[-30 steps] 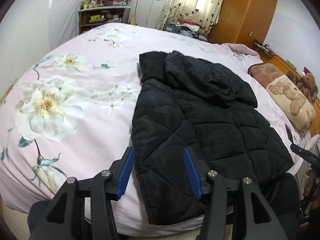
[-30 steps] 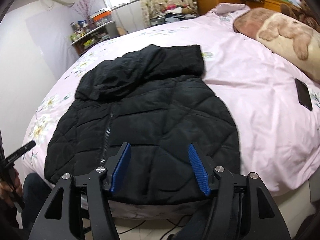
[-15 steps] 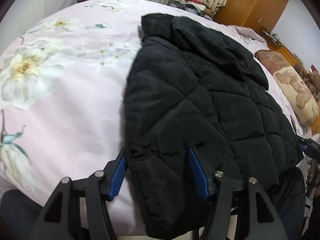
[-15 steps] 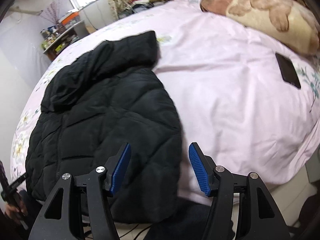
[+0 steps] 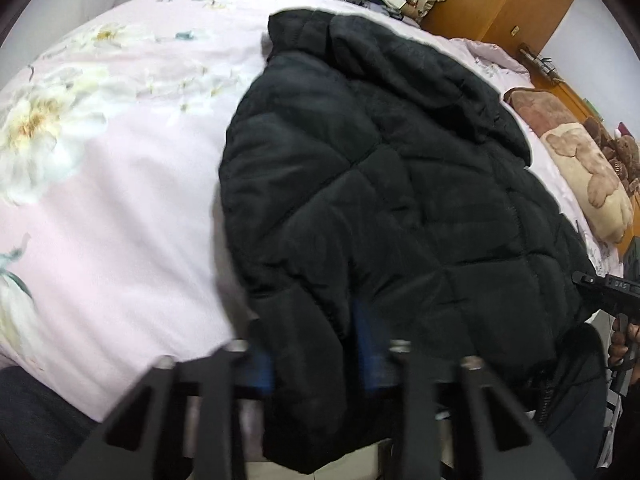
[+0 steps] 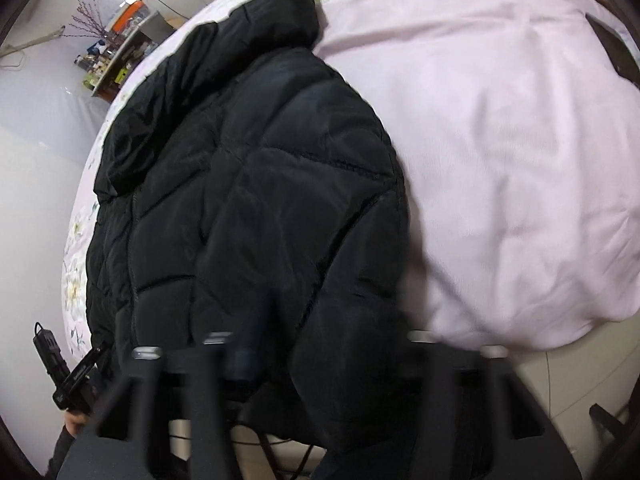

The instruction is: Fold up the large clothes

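Black quilted jacket (image 5: 400,200) spread on the pink floral bedspread (image 5: 100,200), its hem hanging over the near bed edge.

A bear-print pillow (image 5: 588,176) and wooden wardrobe (image 5: 500,4) sit right of it, a cluttered shelf (image 6: 116,60) far behind, and a dark phone (image 6: 616,48) lies well apart on open bedspread. The left gripper (image 5: 316,356) has hem fabric between its blurred fingers, and so does the right gripper (image 6: 324,344); whether either is clenched I cannot tell.
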`<action>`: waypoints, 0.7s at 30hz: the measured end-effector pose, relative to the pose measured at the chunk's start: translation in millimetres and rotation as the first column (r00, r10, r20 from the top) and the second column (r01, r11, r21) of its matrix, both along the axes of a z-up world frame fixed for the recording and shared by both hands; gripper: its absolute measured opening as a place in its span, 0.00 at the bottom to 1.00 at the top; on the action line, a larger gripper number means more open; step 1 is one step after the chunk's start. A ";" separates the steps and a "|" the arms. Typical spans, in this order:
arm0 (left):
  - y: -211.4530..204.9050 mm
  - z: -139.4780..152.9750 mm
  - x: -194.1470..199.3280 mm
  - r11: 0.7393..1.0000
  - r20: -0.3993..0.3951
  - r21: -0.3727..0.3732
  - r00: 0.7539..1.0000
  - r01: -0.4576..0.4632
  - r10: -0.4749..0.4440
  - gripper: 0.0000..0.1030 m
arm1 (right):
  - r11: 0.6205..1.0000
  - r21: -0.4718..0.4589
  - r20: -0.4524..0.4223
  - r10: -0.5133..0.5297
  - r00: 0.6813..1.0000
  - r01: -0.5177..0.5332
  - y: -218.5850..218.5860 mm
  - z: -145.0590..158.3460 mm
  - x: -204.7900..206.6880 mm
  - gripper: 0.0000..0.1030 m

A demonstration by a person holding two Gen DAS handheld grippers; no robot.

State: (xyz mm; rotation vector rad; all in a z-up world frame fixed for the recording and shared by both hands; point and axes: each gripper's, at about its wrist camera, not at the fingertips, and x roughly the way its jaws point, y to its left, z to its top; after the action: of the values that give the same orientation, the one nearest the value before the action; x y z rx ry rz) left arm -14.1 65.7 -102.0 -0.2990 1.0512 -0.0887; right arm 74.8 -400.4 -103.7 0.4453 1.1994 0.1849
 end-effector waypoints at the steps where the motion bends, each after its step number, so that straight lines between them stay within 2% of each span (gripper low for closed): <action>1: 1.4 8.3 -1.2 1.000 0.017 -0.013 1.000 0.001 -0.001 0.18 | 1.000 0.004 0.017 0.003 1.000 -0.003 1.2 6.3 -1.9 0.18; 6: 20.0 61.2 -18.6 0.999 0.143 -0.053 0.990 -0.012 0.019 0.16 | 0.999 0.039 0.098 -0.003 0.995 0.000 -1.6 40.5 -16.4 0.13; 9: 33.9 81.6 -33.0 0.997 0.192 -0.077 0.981 -0.021 0.035 0.15 | 0.996 0.082 0.142 -0.028 0.989 0.016 -7.1 59.4 -36.3 0.13; 15: 38.3 91.5 -50.0 0.996 0.205 -0.083 0.978 -0.015 0.031 0.15 | 0.992 0.120 0.170 -0.048 0.984 0.028 -9.5 72.3 -56.7 0.13; 21: 50.0 115.4 -58.3 0.994 0.251 -0.110 0.967 -0.008 0.036 0.15 | 0.990 0.137 0.225 -0.055 0.973 0.024 -16.0 100.8 -62.1 0.13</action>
State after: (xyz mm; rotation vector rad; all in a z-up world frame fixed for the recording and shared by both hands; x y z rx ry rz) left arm -72.4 115.7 13.4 -0.3870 0.7908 -0.1598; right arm 12.6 -416.4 -2.9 0.5494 0.9545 0.2757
